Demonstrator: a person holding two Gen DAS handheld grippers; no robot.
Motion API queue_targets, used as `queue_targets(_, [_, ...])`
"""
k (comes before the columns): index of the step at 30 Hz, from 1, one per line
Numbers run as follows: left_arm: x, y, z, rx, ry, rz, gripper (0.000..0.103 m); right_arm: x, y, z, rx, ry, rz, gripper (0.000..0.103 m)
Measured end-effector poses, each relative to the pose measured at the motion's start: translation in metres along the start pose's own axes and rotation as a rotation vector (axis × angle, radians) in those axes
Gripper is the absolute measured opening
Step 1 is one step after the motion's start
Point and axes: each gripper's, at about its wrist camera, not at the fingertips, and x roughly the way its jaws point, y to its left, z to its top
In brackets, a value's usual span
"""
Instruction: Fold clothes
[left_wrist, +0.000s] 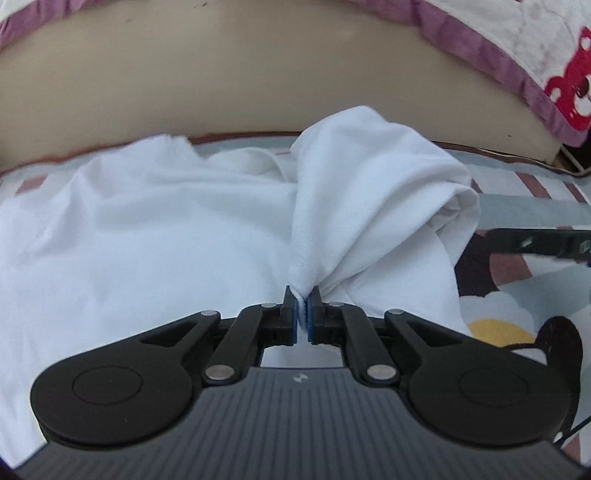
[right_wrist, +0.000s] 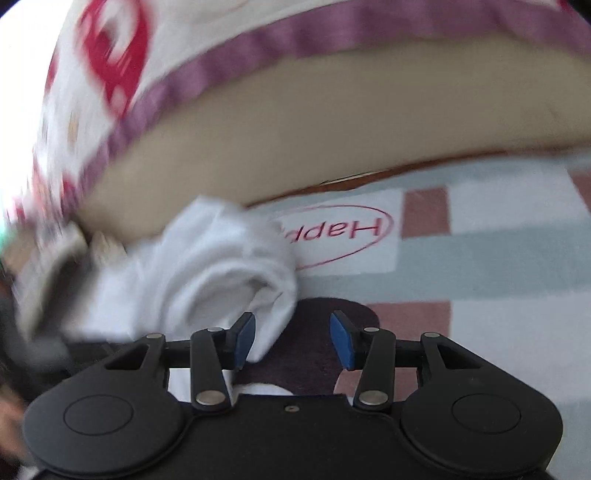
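A white garment lies spread over a patterned bedsheet. My left gripper is shut on a bunched fold of it, and the cloth rises from the blue pads into a lifted, draped hump. In the right wrist view the same white garment sits bunched at the left, blurred by motion. My right gripper is open, and the cloth's edge touches its left pad; nothing lies between the pads. A dark part of the right gripper shows at the right edge of the left wrist view.
A beige headboard or bed side runs behind the sheet. A white quilt with purple border and red print hangs above it. The sheet bears a "Happy" oval print. A blurred hand in a pale glove shows at far left.
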Motion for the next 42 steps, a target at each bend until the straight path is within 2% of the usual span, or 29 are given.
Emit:
queue_targets(4, [0.001, 0.0, 0.006, -0.004, -0.008, -0.016, 0.004, 0.018, 0.001, -0.001, 0.045, -0.023, 0.039, 0.053])
queue_targets(5, [0.001, 0.0, 0.008, -0.008, -0.011, -0.021, 0.004, 0.02, 0.0, -0.001, 0.039, -0.051, 0.06, 0.046])
queue_targets(6, [0.0, 0.0, 0.009, -0.011, -0.014, -0.027, 0.004, 0.021, 0.0, -0.001, 0.023, -0.085, 0.061, 0.013])
queue_targets(7, [-0.001, 0.001, 0.01, -0.015, -0.016, -0.032, 0.004, 0.016, -0.002, 0.004, 0.018, -0.106, 0.029, 0.002])
queue_targets(9, [-0.002, 0.001, 0.013, -0.023, -0.021, -0.043, 0.004, 0.007, -0.006, 0.013, 0.009, -0.146, -0.044, 0.001])
queue_targets(10, [-0.003, 0.001, 0.014, -0.027, -0.024, -0.049, 0.004, -0.005, -0.01, 0.019, 0.025, -0.183, -0.05, 0.001])
queue_targets(12, [-0.005, 0.001, 0.017, -0.033, -0.031, -0.063, 0.005, -0.036, -0.01, 0.033, -0.005, -0.264, -0.122, 0.001])
queue_targets(15, [-0.018, -0.015, 0.034, 0.003, -0.084, -0.146, 0.006, -0.084, 0.002, 0.046, -0.099, -0.379, -0.194, 0.001])
queue_targets(19, [-0.026, -0.048, 0.057, 0.086, -0.101, -0.215, 0.011, -0.133, 0.012, 0.053, -0.175, -0.533, -0.295, 0.001])
queue_targets(20, [-0.026, -0.054, 0.059, 0.097, -0.101, -0.228, 0.02, -0.143, 0.016, 0.053, -0.224, -0.57, -0.356, 0.001])
queue_targets(21, [-0.027, -0.061, 0.061, 0.107, -0.1, -0.24, 0.033, -0.153, 0.021, 0.053, -0.277, -0.606, -0.42, 0.001])
queue_targets(22, [-0.024, -0.065, 0.059, 0.116, -0.097, -0.241, 0.04, -0.156, 0.024, 0.054, -0.342, -0.607, -0.484, 0.001])
queue_targets(23, [-0.021, -0.07, 0.057, 0.125, -0.092, -0.242, 0.051, -0.158, 0.026, 0.054, -0.409, -0.603, -0.548, 0.002])
queue_targets(24, [-0.017, -0.074, 0.053, 0.141, -0.07, -0.243, 0.052, -0.155, 0.019, 0.055, -0.429, -0.546, -0.582, 0.002])
queue_targets(26, [-0.009, -0.081, 0.043, 0.173, -0.026, -0.244, 0.052, -0.143, -0.009, 0.051, -0.377, -0.466, -0.677, 0.002])
queue_targets(29, [0.002, -0.092, 0.028, 0.239, 0.03, -0.216, 0.052, -0.126, -0.062, 0.049, -0.193, -0.33, -0.818, 0.005])
queue_targets(30, [0.005, -0.095, 0.024, 0.255, 0.04, -0.218, 0.052, -0.13, -0.077, 0.051, -0.106, -0.306, -0.804, 0.011])
queue_targets(31, [0.006, -0.099, 0.022, 0.273, 0.045, -0.225, 0.052, -0.135, -0.091, 0.052, -0.018, -0.287, -0.782, 0.011])
queue_targets(33, [0.007, -0.107, 0.02, 0.313, 0.044, -0.247, 0.052, -0.159, -0.109, 0.051, 0.142, -0.324, -0.689, 0.013])
queue_targets(34, [0.008, -0.112, 0.02, 0.332, 0.043, -0.257, 0.053, -0.171, -0.117, 0.05, 0.221, -0.345, -0.64, 0.022])
queue_targets(35, [0.009, -0.118, 0.021, 0.351, 0.043, -0.267, 0.055, -0.179, -0.123, 0.047, 0.288, -0.324, -0.599, 0.032])
queue_targets(36, [0.012, -0.125, 0.021, 0.371, 0.041, -0.274, 0.057, -0.186, -0.129, 0.042, 0.353, -0.298, -0.558, 0.05])
queue_targets(37, [0.015, -0.132, 0.021, 0.391, 0.04, -0.282, 0.058, -0.189, -0.132, 0.035, 0.408, -0.289, -0.526, 0.055])
queue_targets(39, [0.024, -0.149, 0.021, 0.453, 0.04, -0.272, 0.06, -0.194, -0.139, 0.019, 0.516, -0.274, -0.463, 0.055])
queue_targets(42, [0.043, -0.177, 0.021, 0.571, 0.049, -0.216, 0.061, -0.172, -0.149, 0.005, 0.644, -0.171, -0.398, 0.056])
